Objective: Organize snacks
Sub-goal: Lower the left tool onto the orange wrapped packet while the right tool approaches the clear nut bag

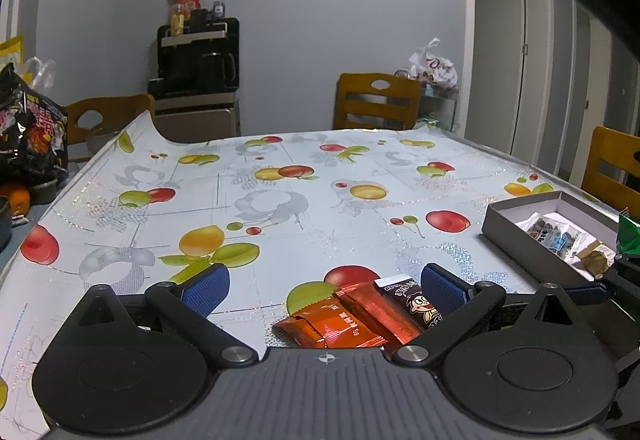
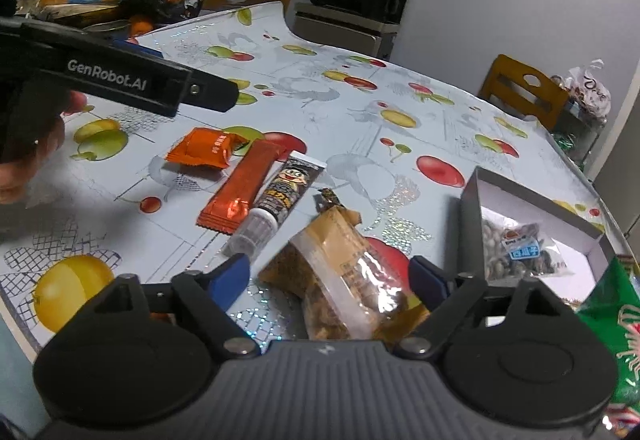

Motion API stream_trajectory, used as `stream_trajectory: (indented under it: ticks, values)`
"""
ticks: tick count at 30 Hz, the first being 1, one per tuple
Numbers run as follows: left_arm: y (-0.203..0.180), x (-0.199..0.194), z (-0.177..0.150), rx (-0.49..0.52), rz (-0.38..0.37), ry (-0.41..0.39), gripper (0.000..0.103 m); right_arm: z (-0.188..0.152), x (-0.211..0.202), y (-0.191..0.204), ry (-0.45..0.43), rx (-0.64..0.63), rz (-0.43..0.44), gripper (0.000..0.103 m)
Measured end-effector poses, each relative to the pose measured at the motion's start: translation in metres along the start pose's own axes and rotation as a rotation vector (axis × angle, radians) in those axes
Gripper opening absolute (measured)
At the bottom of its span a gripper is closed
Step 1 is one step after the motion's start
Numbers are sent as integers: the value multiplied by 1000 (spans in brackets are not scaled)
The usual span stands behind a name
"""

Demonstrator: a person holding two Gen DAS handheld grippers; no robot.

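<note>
Picking step: right gripper [image 2: 330, 272] fingers well apart, straddling clear brown snack packet [image 2: 344, 272] on worktop [image 2: 360, 100], not yet pinching. Next: pinch, carry to grey box [image 2: 472, 196] at two o'clock. Left gripper [image 1: 324, 280] wide, empty.

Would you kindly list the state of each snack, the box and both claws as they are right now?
Box: open, holding one clear nut packet.
Brown packet: on the table between the right claw's pads, not visibly squeezed.
Right claw: open.
Left claw: open, empty, above the snacks.
Orange pouch, orange bar, cartoon stick: flat on the table, outside the box.
</note>
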State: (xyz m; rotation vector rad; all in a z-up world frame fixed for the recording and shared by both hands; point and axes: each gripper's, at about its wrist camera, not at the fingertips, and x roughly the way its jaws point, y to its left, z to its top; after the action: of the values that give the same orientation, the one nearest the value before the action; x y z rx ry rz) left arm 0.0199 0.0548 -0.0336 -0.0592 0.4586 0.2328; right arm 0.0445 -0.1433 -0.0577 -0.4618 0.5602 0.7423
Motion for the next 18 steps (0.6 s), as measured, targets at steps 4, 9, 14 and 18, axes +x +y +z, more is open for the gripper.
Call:
stream_trajectory:
  ticks: [4, 9, 14, 18]
  values:
    - [0, 1, 0, -1, 1, 2, 103, -1, -1, -2, -4, 16, 4, 78]
    - [0, 3, -1, -2, 6, 9, 103, -2, -5, -4, -8, 53, 8, 70]
    - [1, 11, -4, -4, 23, 39, 103, -7, -14, -4, -17, 119, 30, 68]
    - [1, 20, -8, -2, 28, 75, 103, -12, -23, 5, -29, 108, 35, 68]
